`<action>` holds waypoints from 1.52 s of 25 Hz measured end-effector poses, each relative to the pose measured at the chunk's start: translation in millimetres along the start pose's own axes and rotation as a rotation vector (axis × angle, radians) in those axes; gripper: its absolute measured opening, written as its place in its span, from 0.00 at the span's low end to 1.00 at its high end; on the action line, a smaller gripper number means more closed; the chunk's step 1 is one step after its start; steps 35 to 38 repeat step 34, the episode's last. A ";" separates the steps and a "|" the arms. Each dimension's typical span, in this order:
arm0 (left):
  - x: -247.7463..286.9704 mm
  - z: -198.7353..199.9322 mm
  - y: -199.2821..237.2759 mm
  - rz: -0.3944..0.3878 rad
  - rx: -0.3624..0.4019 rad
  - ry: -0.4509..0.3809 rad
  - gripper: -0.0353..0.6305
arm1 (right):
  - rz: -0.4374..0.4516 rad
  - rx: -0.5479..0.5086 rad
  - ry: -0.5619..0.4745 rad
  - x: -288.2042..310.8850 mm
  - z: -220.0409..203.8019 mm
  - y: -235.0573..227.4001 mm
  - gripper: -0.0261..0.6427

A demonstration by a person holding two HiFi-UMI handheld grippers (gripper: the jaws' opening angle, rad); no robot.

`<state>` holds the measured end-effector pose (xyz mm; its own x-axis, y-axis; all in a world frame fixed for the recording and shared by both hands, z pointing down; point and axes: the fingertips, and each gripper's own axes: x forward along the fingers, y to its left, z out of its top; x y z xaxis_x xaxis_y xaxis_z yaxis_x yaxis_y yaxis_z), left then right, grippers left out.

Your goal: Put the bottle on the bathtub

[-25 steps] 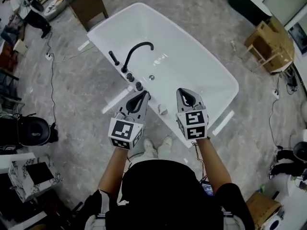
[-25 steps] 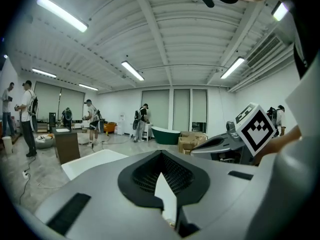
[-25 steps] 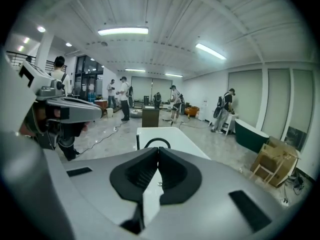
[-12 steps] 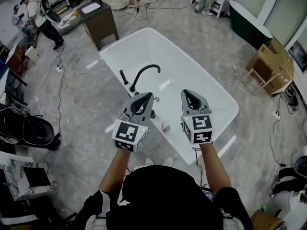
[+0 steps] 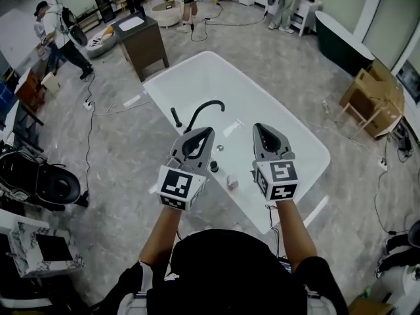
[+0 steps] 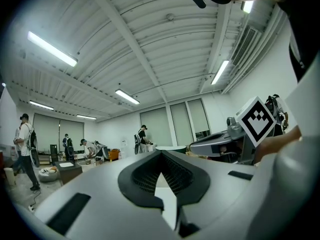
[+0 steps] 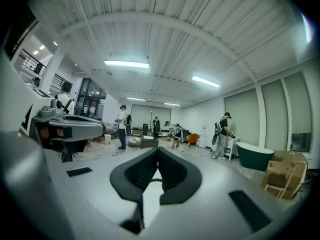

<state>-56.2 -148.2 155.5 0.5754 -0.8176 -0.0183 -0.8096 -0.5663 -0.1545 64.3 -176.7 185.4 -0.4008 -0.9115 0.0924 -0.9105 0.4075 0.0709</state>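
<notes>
Closed, empty, left gripper (image 5: 207, 132) and right gripper (image 5: 257, 126) hover; small pale bottle (image 5: 231, 182) on white bathtub's (image 5: 319, 151) near rim looks light, tippy, so grasp mid-body.

Tub edge half lost behind the grippers!
The left gripper (image 5: 209, 131) covers the base of the faucet (image 5: 205, 107) and the near rim of the bathtub (image 5: 197, 67); the bottle (image 5: 231, 182), between it and the right gripper (image 5: 258, 126), is too small to make out.
</notes>
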 end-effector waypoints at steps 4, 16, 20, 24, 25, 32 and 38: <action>0.9 8.2 0.2 0.000 0.009 -0.012 0.07 | -0.006 0.003 -0.006 -2.3 1.1 -1.4 0.07; 2.7 13.8 6.6 -0.012 0.014 -0.022 0.07 | -0.013 -0.011 -0.005 1.2 3.8 1.8 0.07; 1.9 12.5 5.0 -0.010 0.008 -0.028 0.07 | -0.012 -0.019 0.002 0.5 0.1 3.3 0.07; 0.3 11.7 5.3 -0.008 0.006 -0.028 0.07 | -0.013 -0.023 0.005 -0.6 -0.6 5.2 0.07; -0.5 10.7 5.5 -0.008 0.004 -0.028 0.07 | -0.014 -0.024 0.007 -0.7 -1.7 6.3 0.07; 2.5 6.4 -1.1 -0.006 -0.003 -0.032 0.07 | -0.022 -0.038 0.020 -1.9 -10.2 -0.4 0.07; 3.6 6.0 -1.5 -0.008 -0.004 -0.029 0.07 | -0.026 -0.040 0.021 -1.6 -9.8 -1.5 0.07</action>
